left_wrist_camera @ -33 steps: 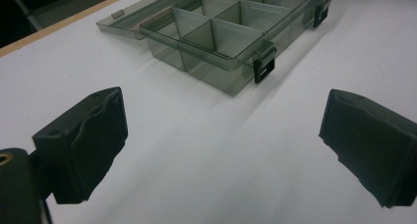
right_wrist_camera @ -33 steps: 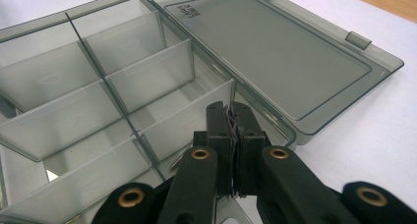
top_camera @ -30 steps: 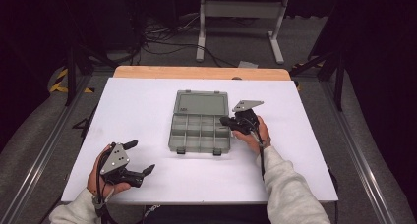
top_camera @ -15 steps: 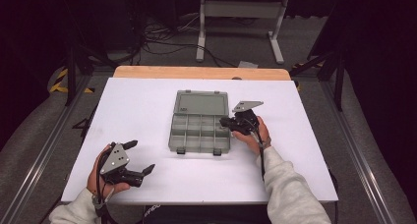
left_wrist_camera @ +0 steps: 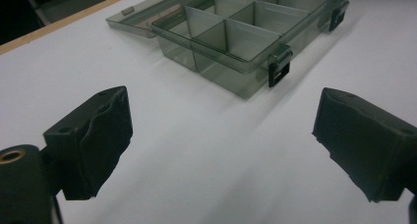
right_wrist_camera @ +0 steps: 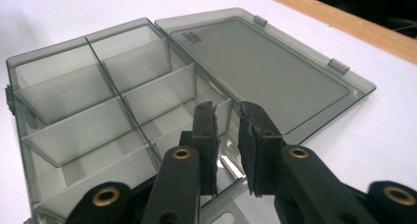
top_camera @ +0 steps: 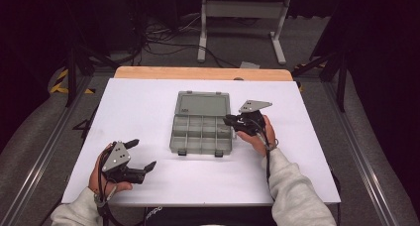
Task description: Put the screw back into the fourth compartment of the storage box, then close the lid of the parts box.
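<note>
From above, a person at a white table (top_camera: 148, 112) works two handheld tongs around a smoky plastic organizer box (top_camera: 202, 132), its lid (top_camera: 202, 104) folded flat on the far side. The right gripper (top_camera: 229, 120) sits at the box's right edge, while the left gripper (top_camera: 143, 154) rests well apart, near the front edge, with bare tabletop between it and the box. Along the left gripper (left_wrist_camera: 221, 145), the jaws stand released and wide, the box's latched corner (left_wrist_camera: 279, 69) ahead over open white surface. Along the right gripper (right_wrist_camera: 227, 135), the jaws are nearly clenched with a narrow gap, poised over the nearest compartment (right_wrist_camera: 196, 130); a small metal piece (right_wrist_camera: 230, 166) lies beneath them, whether grasped cannot be told.
</note>
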### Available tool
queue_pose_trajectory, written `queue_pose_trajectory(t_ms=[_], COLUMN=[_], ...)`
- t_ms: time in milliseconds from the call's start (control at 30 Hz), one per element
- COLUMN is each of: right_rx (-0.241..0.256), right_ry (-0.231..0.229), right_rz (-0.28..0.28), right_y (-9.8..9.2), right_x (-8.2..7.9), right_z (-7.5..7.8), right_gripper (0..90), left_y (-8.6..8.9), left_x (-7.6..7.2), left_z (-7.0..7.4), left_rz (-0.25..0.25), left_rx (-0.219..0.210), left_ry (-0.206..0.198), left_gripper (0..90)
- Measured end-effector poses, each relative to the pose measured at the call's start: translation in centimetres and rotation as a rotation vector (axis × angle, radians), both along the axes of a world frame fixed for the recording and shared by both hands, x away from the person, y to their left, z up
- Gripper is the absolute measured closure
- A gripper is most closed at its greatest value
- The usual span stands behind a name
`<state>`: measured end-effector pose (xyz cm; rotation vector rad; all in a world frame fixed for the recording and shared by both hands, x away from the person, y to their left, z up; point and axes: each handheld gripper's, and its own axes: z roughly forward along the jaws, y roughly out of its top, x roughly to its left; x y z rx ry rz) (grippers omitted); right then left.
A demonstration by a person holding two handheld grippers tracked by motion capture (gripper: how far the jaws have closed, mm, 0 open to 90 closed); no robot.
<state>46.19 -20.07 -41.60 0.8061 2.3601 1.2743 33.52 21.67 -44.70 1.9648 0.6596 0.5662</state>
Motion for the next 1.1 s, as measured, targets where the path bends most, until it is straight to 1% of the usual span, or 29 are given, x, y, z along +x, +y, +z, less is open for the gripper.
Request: queue_pose_trajectory(t_ms=[67, 100, 167, 233, 333, 433, 500, 633, 667, 700, 733, 767, 833, 867, 900, 933, 967, 1000, 1033, 1067, 1100], right_rx=[0.005, 0.008, 0.014, 0.019, 0.029, 0.042, 0.045, 0.052, 0.049, 0.047, 0.047, 0.038, 0.032, 0.033, 0.032, 0.02, 0.003, -0.007, -0.018, -0.03, -0.043], right_ry=[-0.009, -0.011, -0.02, -0.023, -0.028, -0.035, -0.036, -0.036, -0.032, -0.029, -0.029, -0.026, -0.025, -0.023, -0.02, -0.019, -0.022, -0.021, -0.019, -0.018, -0.015], right_rz=[-0.003, -0.002, -0.009, -0.012, -0.026, -0.041, -0.052, -0.068, -0.068, -0.067, -0.067, -0.075, -0.082, -0.085, -0.088, -0.091, -0.095, -0.098, -0.099, -0.101, -0.098], right_y=[-0.2, -0.4, -0.7, -0.9, -1.4, -2.1, -2.5, -3.1, -3.2, -3.3, -3.3, -3.5, -3.8, -3.9, -4.0, -4.1, -4.2, -4.3, -4.3, -4.3, -4.3], right_x=[-0.1, -0.2, -0.3, -0.4, -0.5, -0.5, -0.5, -0.4, -0.4, -0.3, -0.3, -0.3, -0.2, -0.1, 0.0, 0.1, 0.2, 0.3, 0.4, 0.6, 0.7], right_z=[0.2, 0.3, 0.6, 0.8, 1.1, 1.3, 1.5, 1.5, 1.5, 1.5, 1.5, 1.4, 1.4, 1.4, 1.3, 1.3, 1.2, 1.2, 1.2, 1.2, 1.2], right_gripper=[76.9, 76.1, 74.5, 74.0, 72.0, 71.1, 70.5, 70.4, 72.0, 72.4, 72.4, 74.3, 76.6, 78.0, 80.1, 83.6, 85.7, 88.4, 90.0, 90.0, 90.0], left_y=[0.2, 0.3, 0.3, 0.5, 0.7, 0.7, 0.8, 0.6, 0.6, 0.5, 0.5, 0.4, 0.3, 0.3, 0.2, 0.1, 0.0, -0.2, -0.4, -0.6, -0.8], left_x=[0.3, 0.6, 0.9, 1.5, 2.5, 3.5, 4.1, 5.4, 5.4, 5.9, 5.9, 6.5, 7.1, 7.5, 8.0, 8.5, 9.0, 9.5, 9.9, 10.4, 10.8], left_z=[0.2, 0.3, 0.4, 0.5, 0.7, 1.0, 1.1, 1.3, 1.3, 1.3, 1.3, 1.4, 1.5, 1.5, 1.6, 1.6, 1.7, 1.8, 1.9, 2.0, 2.0], left_rz=[0.013, 0.022, 0.029, 0.039, 0.056, 0.076, 0.081, 0.082, 0.082, 0.076, 0.076, 0.079, 0.072, 0.071, 0.073, 0.077, 0.074, 0.073, 0.071, 0.066, 0.066], left_rx=[-0.021, -0.024, -0.02, -0.016, -0.004, 0.021, 0.027, 0.058, 0.058, 0.077, 0.077, 0.108, 0.125, 0.129, 0.144, 0.152, 0.166, 0.192, 0.199, 0.208, 0.216], left_ry=[-0.006, -0.008, -0.008, -0.004, -0.001, -0.008, -0.009, -0.004, -0.004, -0.003, -0.003, -0.004, 0.004, 0.012, 0.013, 0.016, 0.019, 0.019, 0.029, 0.035, 0.041], left_gripper=[8.7, 9.7, 10.8, 11.7, 14.9, 19.0, 21.6, 28.0, 34.3, 36.3, 39.4, 46.1, 52.6, 56.6, 61.8, 69.0, 73.6, 79.0, 84.4, 88.3, 89.8])
